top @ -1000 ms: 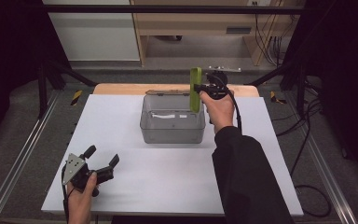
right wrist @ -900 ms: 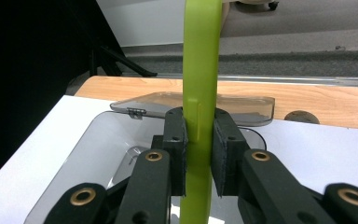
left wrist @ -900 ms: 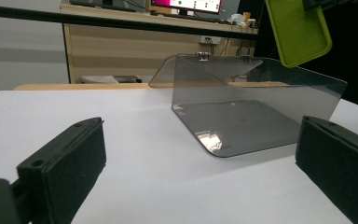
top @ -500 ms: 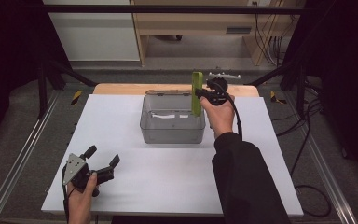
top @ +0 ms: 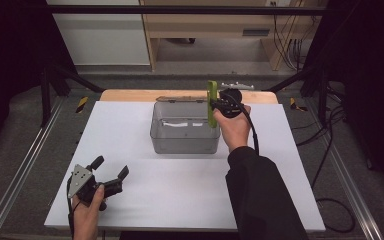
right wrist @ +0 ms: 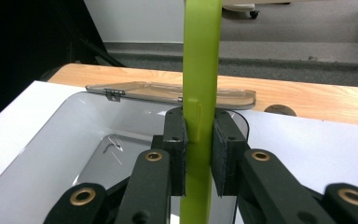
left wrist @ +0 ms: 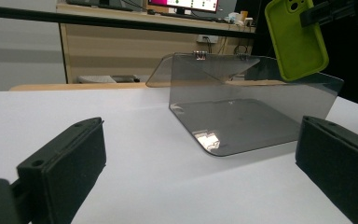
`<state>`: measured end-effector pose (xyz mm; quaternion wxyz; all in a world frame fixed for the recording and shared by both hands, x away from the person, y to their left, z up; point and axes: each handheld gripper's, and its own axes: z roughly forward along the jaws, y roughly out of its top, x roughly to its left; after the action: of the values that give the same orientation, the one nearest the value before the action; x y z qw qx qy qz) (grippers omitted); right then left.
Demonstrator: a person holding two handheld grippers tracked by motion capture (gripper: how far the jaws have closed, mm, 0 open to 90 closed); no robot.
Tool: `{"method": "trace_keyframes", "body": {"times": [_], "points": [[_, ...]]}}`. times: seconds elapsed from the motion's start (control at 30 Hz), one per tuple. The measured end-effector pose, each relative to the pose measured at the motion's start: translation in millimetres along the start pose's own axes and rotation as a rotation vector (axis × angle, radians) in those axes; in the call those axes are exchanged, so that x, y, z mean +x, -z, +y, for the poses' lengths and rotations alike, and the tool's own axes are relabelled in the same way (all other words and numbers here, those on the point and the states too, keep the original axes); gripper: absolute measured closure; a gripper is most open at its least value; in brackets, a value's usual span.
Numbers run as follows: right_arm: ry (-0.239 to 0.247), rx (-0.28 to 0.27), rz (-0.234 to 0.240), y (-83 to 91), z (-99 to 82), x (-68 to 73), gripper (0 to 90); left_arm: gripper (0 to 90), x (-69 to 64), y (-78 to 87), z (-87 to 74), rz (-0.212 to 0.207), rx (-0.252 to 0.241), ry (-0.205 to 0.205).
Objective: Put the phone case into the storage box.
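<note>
White table [top: 180,200], wooden edge at far side. Right gripper [right wrist: 199,140] clenched on green phone case [right wrist: 200,70], upright, edge-on, over right end of clear box [top: 185,135]. Box lid [right wrist: 168,93] open, lying back toward wood. Left gripper [top: 111,170] spread, holding nothing, near front-left, well apart from box.

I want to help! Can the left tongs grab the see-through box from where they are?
Probably yes. The left tongs are open and face the clear box, with bare white table between them. The right tongs hold the green phone case by the box's right side, out of the way.
</note>
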<state>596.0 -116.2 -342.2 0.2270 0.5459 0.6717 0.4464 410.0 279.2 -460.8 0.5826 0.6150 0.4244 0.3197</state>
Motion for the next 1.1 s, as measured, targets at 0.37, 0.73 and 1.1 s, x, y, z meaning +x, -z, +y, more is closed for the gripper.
{"method": "trace_keyframes", "body": {"times": [0.37, 0.73, 1.1], "points": [[0.016, 0.015, -0.025, -1.9, -5.5, 1.2, 77.9, 1.4, -1.5, -0.3, -0.2, -0.005, 0.002, -0.004], [0.011, 0.020, -0.031, -2.3, -10.9, -0.7, 77.9, 1.5, -3.2, -1.0, -0.3, -0.011, 0.005, -0.018], [0.014, 0.038, -0.052, -4.5, -21.4, -5.8, 77.9, 1.4, -3.2, -1.8, -0.8, -0.013, 0.008, -0.015]]}}
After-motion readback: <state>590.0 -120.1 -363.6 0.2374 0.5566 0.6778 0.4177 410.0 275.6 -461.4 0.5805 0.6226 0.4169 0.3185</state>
